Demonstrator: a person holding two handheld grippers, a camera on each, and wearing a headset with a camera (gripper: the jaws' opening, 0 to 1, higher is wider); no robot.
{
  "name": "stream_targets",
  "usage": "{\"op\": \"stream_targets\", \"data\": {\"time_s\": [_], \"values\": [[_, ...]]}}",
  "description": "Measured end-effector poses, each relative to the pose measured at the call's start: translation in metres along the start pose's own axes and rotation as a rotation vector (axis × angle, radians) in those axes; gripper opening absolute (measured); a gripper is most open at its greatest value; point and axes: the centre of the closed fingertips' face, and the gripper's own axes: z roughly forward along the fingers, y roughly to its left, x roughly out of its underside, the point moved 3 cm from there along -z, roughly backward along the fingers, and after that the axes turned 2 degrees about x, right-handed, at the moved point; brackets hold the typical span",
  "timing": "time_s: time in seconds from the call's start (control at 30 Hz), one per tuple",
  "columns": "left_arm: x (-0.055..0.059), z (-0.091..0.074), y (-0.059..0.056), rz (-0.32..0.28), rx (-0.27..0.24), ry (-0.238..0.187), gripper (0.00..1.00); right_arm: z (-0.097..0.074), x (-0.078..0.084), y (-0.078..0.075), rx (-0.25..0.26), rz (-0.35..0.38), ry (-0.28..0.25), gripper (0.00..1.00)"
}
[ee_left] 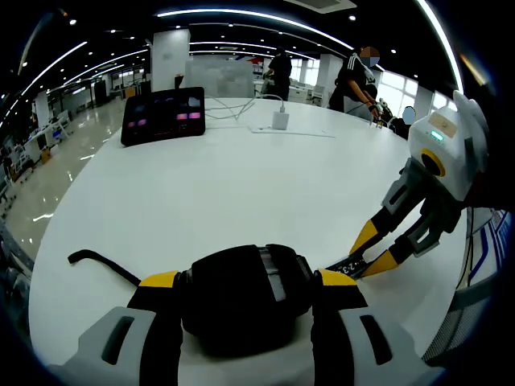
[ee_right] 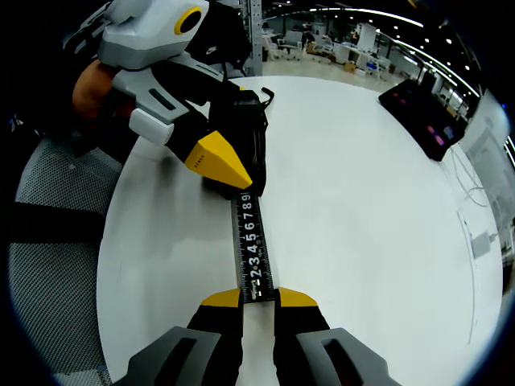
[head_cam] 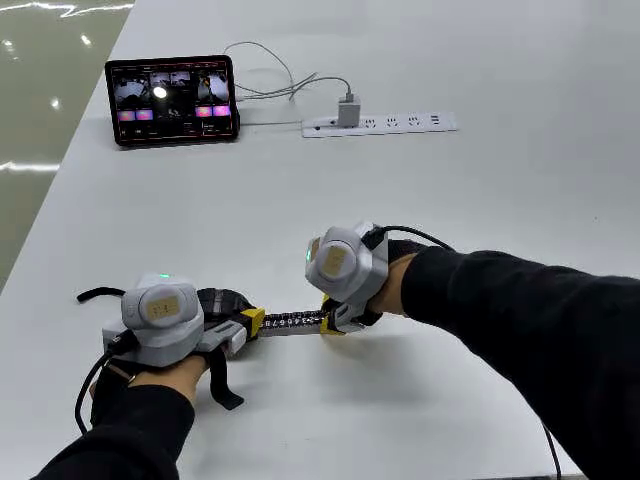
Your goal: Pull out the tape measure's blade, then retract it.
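1. On the white table (head_cam: 470,200), near its front edge, your left gripper (ee_left: 249,280) clamps the black tape measure case (ee_left: 241,310) between its jaws.
2. Your right gripper (ee_right: 259,299) pinches the end of the blade (ee_right: 250,241), which is drawn out a short way between both grippers.
3. Tablet (head_cam: 172,98) and power strip (head_cam: 400,124) lie well apart, behind.

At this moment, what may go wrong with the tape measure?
1. The right hand-held gripper pinches only the end of the blade; it may slip out and snap back.
2. The left hand-held gripper clamps the rounded case, which may twist or slide if the pull grows.
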Motion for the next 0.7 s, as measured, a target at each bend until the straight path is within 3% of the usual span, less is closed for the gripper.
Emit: {"op": "stream_targets", "data": {"time_s": [0.7], "values": [[0.0002, -0.0012, -0.0001, -0.006, 0.005, -0.005, 0.60, 0.0034, -0.0081, 0.0014, -0.007, -0.005, -0.026, 0.10]]}}
